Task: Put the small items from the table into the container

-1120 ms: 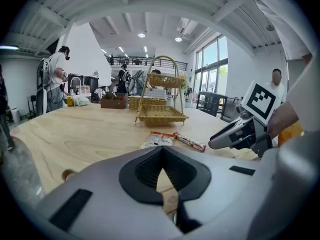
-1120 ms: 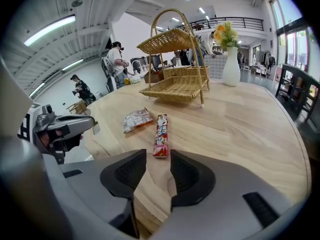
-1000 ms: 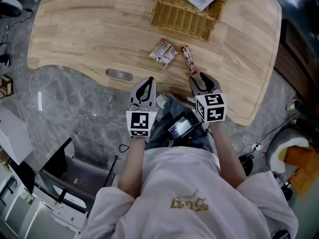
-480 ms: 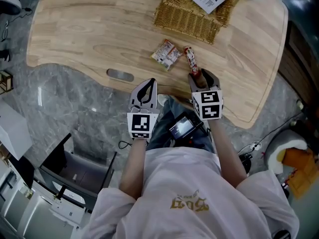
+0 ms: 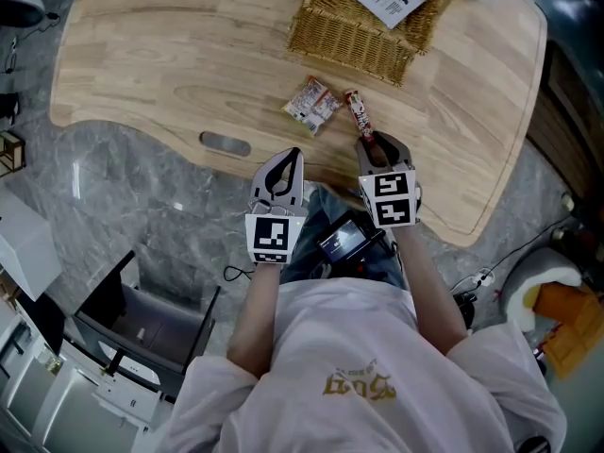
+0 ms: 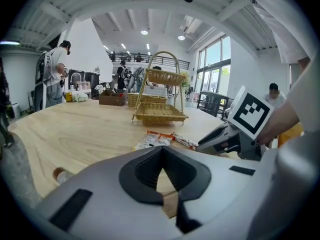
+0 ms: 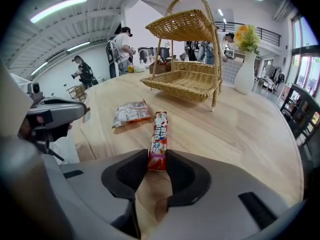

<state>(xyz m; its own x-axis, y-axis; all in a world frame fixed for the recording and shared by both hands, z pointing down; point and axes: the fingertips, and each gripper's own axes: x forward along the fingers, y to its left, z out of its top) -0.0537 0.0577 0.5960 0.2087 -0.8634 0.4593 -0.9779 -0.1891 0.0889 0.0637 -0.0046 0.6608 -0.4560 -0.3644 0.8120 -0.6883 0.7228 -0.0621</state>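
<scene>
Right hand-held gripper [image 7: 156, 156] closing on candy stick [image 7: 160, 131] near the tabletop's [image 5: 170, 55] front edge, to lift it; left hand-held gripper [image 6: 161, 150] pressed together, idle.

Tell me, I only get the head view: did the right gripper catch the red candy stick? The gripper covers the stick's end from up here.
Observer: The right gripper view shows it. The right gripper has the near end of the red candy stick between its jaws. The jaws are closing and look to touch it on both sides.
Operator: Is the basket just one flat tray? That's how it looks from above.
Observer: No. Seen from the side, there is a lower wicker tray and an upper wicker tray straight above it.
</scene>
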